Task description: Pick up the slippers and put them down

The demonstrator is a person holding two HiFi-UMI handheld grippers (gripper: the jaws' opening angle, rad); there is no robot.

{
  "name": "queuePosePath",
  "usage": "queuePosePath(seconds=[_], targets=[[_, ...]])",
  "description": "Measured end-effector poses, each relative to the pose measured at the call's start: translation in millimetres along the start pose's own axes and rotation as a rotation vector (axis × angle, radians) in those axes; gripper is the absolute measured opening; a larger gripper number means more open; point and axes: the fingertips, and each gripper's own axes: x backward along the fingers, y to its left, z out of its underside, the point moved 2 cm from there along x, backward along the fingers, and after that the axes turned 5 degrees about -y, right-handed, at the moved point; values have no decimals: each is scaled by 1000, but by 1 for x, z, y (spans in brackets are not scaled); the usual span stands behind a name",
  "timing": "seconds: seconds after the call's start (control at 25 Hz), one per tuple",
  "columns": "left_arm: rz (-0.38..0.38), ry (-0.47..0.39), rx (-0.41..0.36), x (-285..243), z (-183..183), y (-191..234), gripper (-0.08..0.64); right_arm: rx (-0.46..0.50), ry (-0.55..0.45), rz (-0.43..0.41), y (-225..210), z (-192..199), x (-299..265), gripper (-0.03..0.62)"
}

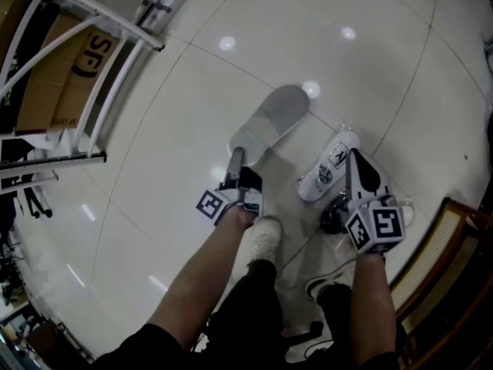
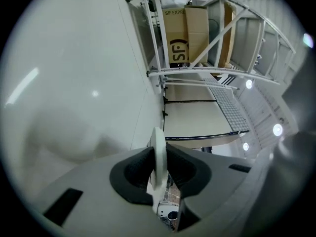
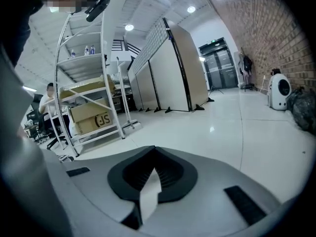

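Jaws clamp tight on both sides. Your left gripper pinches the grey slipper. Your right gripper pinches the white slipper.

- The grey slipper was flat and plain, clamped by one end in the left tongs.
- The white slipper had dark print and was clamped in the right tongs.

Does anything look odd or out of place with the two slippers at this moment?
Slightly. The left slipper shows a plain grey face, while the right slipper shows a white printed one, so they seem turned opposite ways. Nothing looks damaged.
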Motion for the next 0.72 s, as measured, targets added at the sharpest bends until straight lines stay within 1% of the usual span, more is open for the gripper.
queuePosePath(seconds=[0.12,0.24,0.32,0.48,0.52,0.6,0.68,0.72], targets=[[-30,20,-9,1,4,14,63,-1,24,-23,12,15,-12,9],[-56,27,3,4,7,28,63,-16,60,-44,26,28,-17,9],[-83,36,1,7,9,40,63,-10,79,-62,31,37,-17,9],[-148,68,-9,13,21,63,64,-9,127,-64,37,47,-14,9],[-177,76,-24,13,23,70,64,-8,131,-66,35,49,-14,9],[-255,110,-84,12,31,83,66,-5,132,-74,30,55,-15,9],[-332,160,-169,13,38,93,99,-5,136,-79,27,60,-14,9],[-373,186,-223,14,39,96,127,-7,138,-77,28,61,-14,9]])
